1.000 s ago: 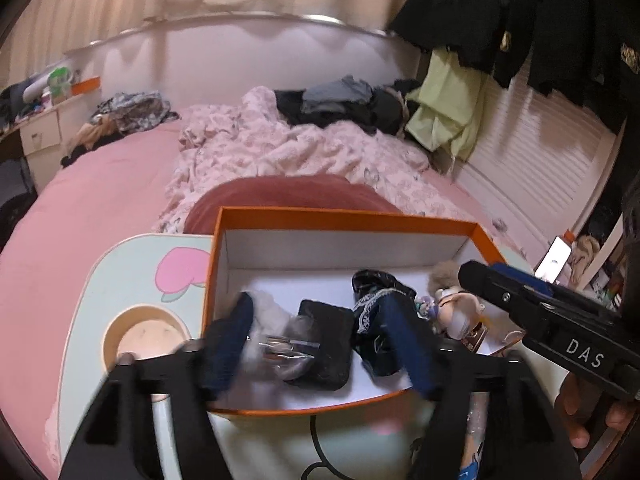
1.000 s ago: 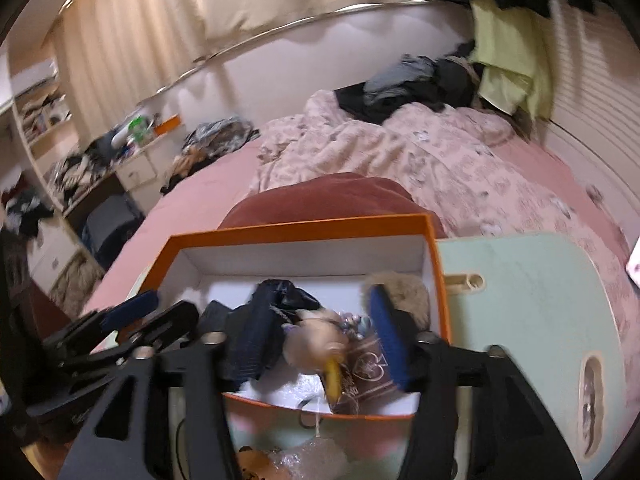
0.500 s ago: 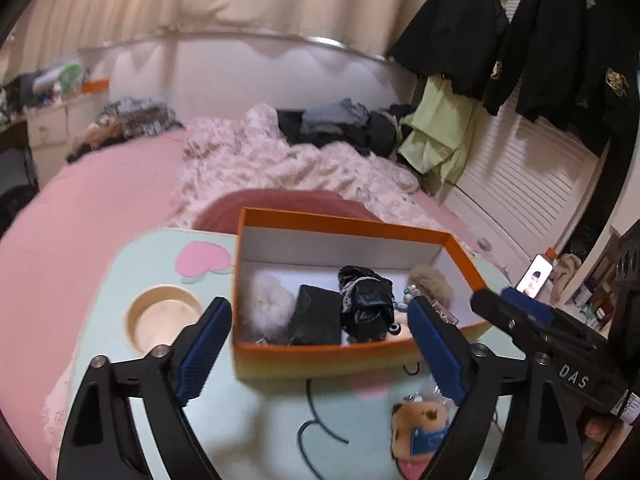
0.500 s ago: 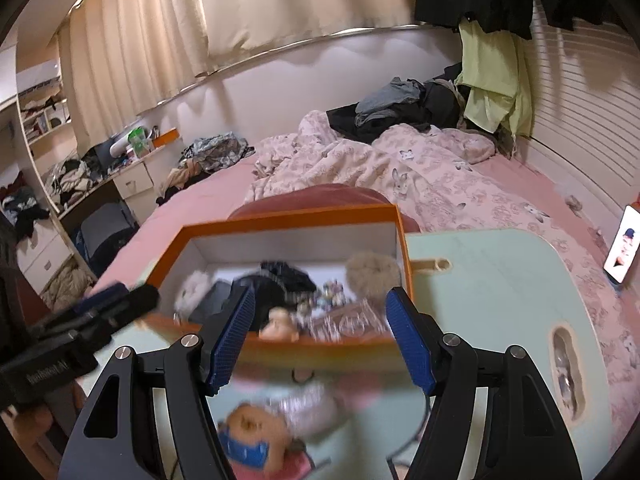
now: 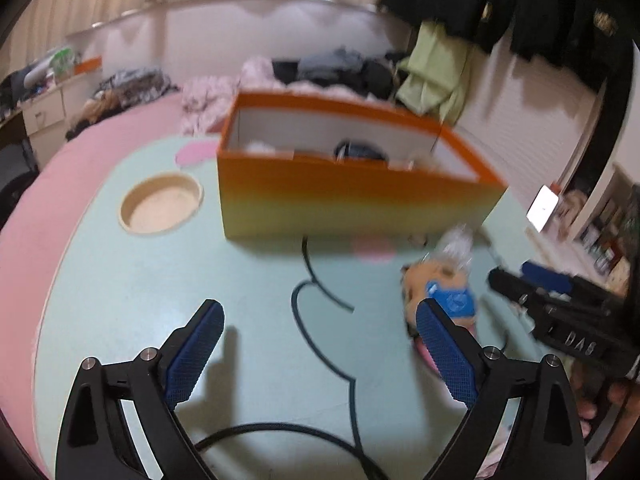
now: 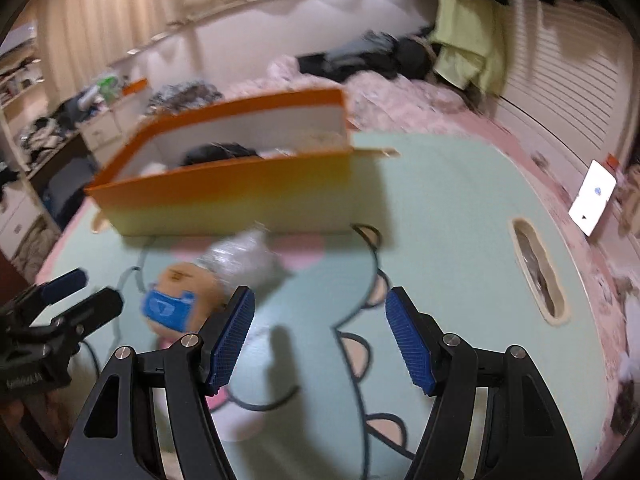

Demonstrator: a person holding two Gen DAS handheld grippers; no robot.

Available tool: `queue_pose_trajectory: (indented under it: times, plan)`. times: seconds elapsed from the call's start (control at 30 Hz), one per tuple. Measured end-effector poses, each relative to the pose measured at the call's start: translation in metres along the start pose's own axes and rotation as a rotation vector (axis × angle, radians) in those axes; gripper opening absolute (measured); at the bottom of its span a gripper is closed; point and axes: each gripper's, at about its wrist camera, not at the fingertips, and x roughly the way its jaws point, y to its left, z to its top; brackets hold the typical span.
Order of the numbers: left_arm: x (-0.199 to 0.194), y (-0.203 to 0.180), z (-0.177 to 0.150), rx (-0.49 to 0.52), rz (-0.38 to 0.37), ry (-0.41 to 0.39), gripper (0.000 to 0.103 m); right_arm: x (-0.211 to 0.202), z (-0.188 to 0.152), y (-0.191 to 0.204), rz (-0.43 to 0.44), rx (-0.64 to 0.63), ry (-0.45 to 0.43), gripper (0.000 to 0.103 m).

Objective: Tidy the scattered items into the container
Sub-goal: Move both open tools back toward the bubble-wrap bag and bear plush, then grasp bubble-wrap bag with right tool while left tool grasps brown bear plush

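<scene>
Two grippers: both hang over the pale green tabletop [image 5: 120, 280], each with nothing between its blue pads.
Left gripper [image 5: 320, 344]: low in the left wrist view; its jaws have just been opening and stand wide apart, bare tabletop between them.
Right gripper [image 6: 320, 332]: low centre of the right wrist view; jaws apart, somewhat less wide, over the cartoon drawing printed on the tabletop. In the left wrist view it enters from the right edge, a hand [image 5: 600, 400] partly visible beneath it.
Orange box [image 5: 356, 196]: upper centre of both views, standing on the tabletop; orange outside, white inside, open on top. Dark and pale items show just above its near wall (too blurred to name).
Plush toy [image 6: 180, 300]: brown, with a blue patch, lying on the tabletop outside the box, near its front wall. In the right wrist view it sits left of centre, just beside the right gripper's left finger; in the left wrist view it lies right of centre, partly behind the left gripper's right finger.
Clear wrapped item [image 6: 244, 260]: crinkly and transparent, touching the plush toy on the side toward the box (blurred).
Round recess [image 5: 162, 208]: a beige cup hollow in the tabletop, left of the box in the left wrist view.
Phone [image 6: 592, 196]: lit screen at the right edge, beyond the tabletop.
</scene>
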Motion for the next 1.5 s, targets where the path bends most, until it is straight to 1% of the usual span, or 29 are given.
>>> queue_pose_trajectory:
  times: [0.03,0.07,0.1,0.13,0.17,0.23,0.3,0.43,0.5,0.53,0.57,0.63,0.7,0.73,0.77,0.87,0.93,0.97,1.0,1.03,1.07,1.13,1.17,1.27,1.33,1.37,1.5]
  plan:
    - [0.003,0.000,-0.001,0.002,0.015,0.014,0.097,0.004,-0.001,-0.001,-0.018,0.000,0.019,0.069]
    - [0.007,-0.002,-0.003,0.001,0.030,0.041,0.101,0.008,-0.002,-0.002,-0.045,-0.009,0.030,0.072]
    - [0.012,-0.005,-0.003,0.022,0.055,0.061,0.103,0.010,-0.003,-0.001,-0.069,-0.025,0.030,0.074]
    - [0.015,-0.008,-0.003,0.047,0.079,0.070,0.103,0.012,-0.003,0.001,-0.084,-0.042,0.033,0.082]
    - [0.018,-0.012,-0.004,0.072,0.102,0.081,0.103,0.014,-0.003,0.001,-0.083,-0.048,0.034,0.086]
    - [0.020,-0.020,-0.009,0.110,0.105,0.072,0.103,0.016,-0.003,0.001,-0.080,-0.051,0.033,0.086]
    - [0.019,-0.023,-0.011,0.126,0.092,0.071,0.103,0.016,-0.005,-0.002,-0.076,-0.048,0.027,0.086]
    - [0.018,-0.022,-0.013,0.126,0.087,0.063,0.103,0.015,-0.006,-0.003,-0.072,-0.052,0.020,0.086]
    - [0.018,-0.021,-0.012,0.125,0.084,0.058,0.103,0.012,-0.006,0.000,-0.056,-0.055,0.018,0.086]
    - [0.018,-0.020,-0.012,0.125,0.083,0.056,0.103,0.011,-0.005,0.002,-0.027,-0.061,0.015,0.085]
    - [0.018,-0.020,-0.011,0.125,0.082,0.053,0.103,0.009,-0.003,0.005,0.001,-0.074,0.006,0.081]
    - [0.018,-0.021,-0.011,0.126,0.082,0.050,0.103,0.002,0.004,0.014,0.001,-0.107,-0.031,0.076]
    - [0.018,-0.021,-0.010,0.126,0.081,0.049,0.103,-0.002,0.012,0.023,0.019,-0.130,-0.056,0.076]
    - [0.018,-0.021,-0.009,0.126,0.081,0.048,0.103,-0.002,0.016,0.028,0.035,-0.137,-0.059,0.073]
    - [0.019,-0.021,-0.009,0.127,0.080,0.047,0.103,-0.001,0.020,0.032,0.052,-0.138,-0.055,0.067]
    - [0.019,-0.020,-0.008,0.127,0.079,0.047,0.103,0.011,0.028,0.040,0.094,-0.140,-0.023,0.054]
    - [0.019,-0.020,-0.008,0.128,0.078,0.046,0.103,0.027,0.030,0.042,0.094,-0.137,0.019,0.052]
    - [0.019,-0.021,-0.008,0.128,0.078,0.046,0.103,0.035,0.029,0.042,0.088,-0.132,0.045,0.044]
    - [0.019,-0.021,-0.008,0.129,0.078,0.046,0.103,0.038,0.027,0.040,0.072,-0.133,0.048,0.039]
    - [0.018,-0.021,-0.008,0.129,0.078,0.046,0.103,0.037,0.026,0.041,0.050,-0.146,0.029,0.035]
    - [0.019,-0.020,-0.008,0.128,0.077,0.046,0.103,0.036,0.025,0.041,0.050,-0.158,0.030,0.034]
    - [0.019,-0.020,-0.007,0.128,0.075,0.046,0.103,0.029,0.023,0.033,0.097,-0.118,0.019,0.033]
    - [0.019,-0.020,-0.007,0.129,0.075,0.046,0.103,0.023,0.022,0.028,0.119,-0.091,-0.005,0.033]
    - [0.019,-0.021,-0.007,0.130,0.073,0.048,0.103,0.003,0.020,0.016,0.135,-0.044,-0.090,0.034]
    - [0.015,-0.021,-0.007,0.134,0.057,0.036,0.103,-0.007,0.021,0.010,0.143,-0.028,-0.118,0.034]
    - [0.011,-0.021,-0.007,0.134,0.047,0.017,0.103,-0.012,0.022,0.008,0.143,-0.025,-0.131,0.034]
    - [-0.018,-0.024,-0.005,0.138,0.024,-0.100,0.103,-0.026,0.026,0.005,0.127,-0.023,-0.178,0.034]
